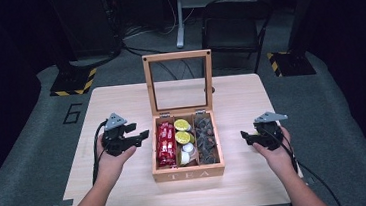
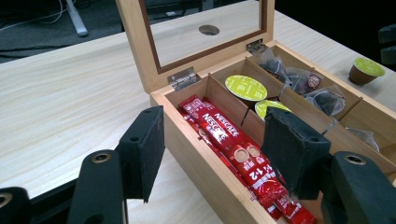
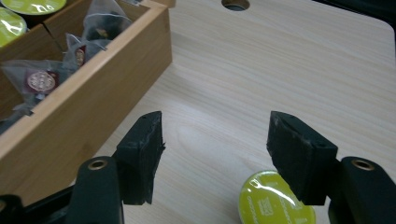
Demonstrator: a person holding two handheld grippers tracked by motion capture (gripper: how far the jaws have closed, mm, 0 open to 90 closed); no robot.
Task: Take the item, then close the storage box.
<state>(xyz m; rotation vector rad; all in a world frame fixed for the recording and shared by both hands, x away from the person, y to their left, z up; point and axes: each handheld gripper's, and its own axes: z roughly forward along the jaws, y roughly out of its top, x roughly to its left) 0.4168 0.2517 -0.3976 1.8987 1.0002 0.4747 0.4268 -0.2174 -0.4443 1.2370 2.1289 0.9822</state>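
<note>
Just now, capsule [image 3: 275, 205] stood upright on counter [image 3: 280, 79], green lid upward, below spread right tool [image 3: 215, 140], left tool [image 2: 215, 154] spread over box [image 2: 205, 172].

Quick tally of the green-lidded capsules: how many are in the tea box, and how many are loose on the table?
Green-lidded capsules in the tea box: 2
Green-lidded capsule loose on the table, under the right gripper: 1
Total: 3

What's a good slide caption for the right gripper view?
Open right claw above a green-lidded capsule on the table, beside the wooden tea box.
</note>
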